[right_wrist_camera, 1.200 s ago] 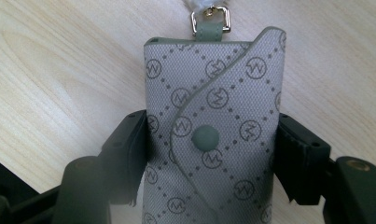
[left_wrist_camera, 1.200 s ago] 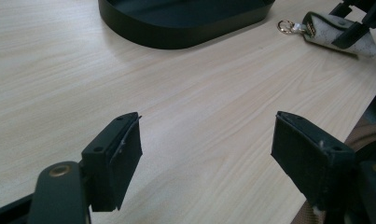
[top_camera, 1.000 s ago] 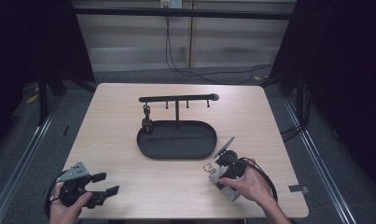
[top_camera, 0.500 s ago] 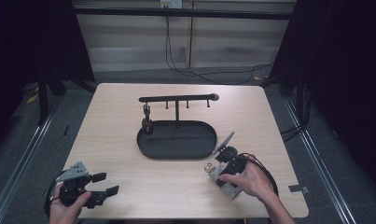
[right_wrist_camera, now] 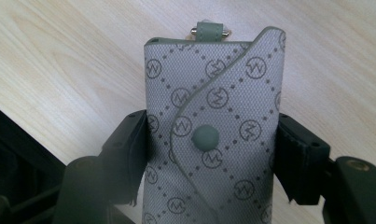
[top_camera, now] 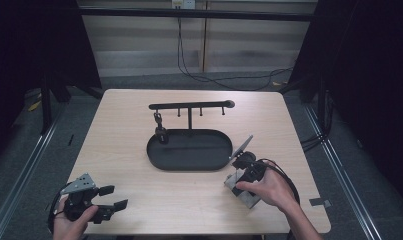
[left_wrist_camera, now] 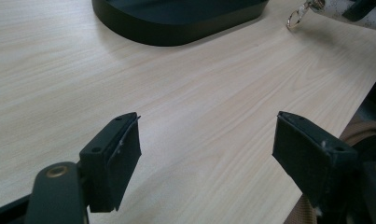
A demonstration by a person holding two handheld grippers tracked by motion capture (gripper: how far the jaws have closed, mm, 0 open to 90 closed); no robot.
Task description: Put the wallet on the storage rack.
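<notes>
Right gripper (right_wrist_camera: 209, 154): jaws clamped on the sides of a grey monogram-patterned fabric key pouch (right_wrist_camera: 213, 121), held just over the light wooden table (top_camera: 139, 150), right of the black oval tray (top_camera: 189, 150). Left gripper (left_wrist_camera: 206, 154): jaws wide apart, empty, near table's front-left corner.

A lab-like recording bay: a lone wooden table (top_camera: 139, 120) ringed by black curtains (top_camera: 369, 75), with floor cables (top_camera: 224, 80).

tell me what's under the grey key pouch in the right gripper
Bare light wood table lies under the key pouch, which the right gripper clamps from both sides. A small metal fitting pokes out at its top. Its contents are hidden behind the snapped flap.
</notes>
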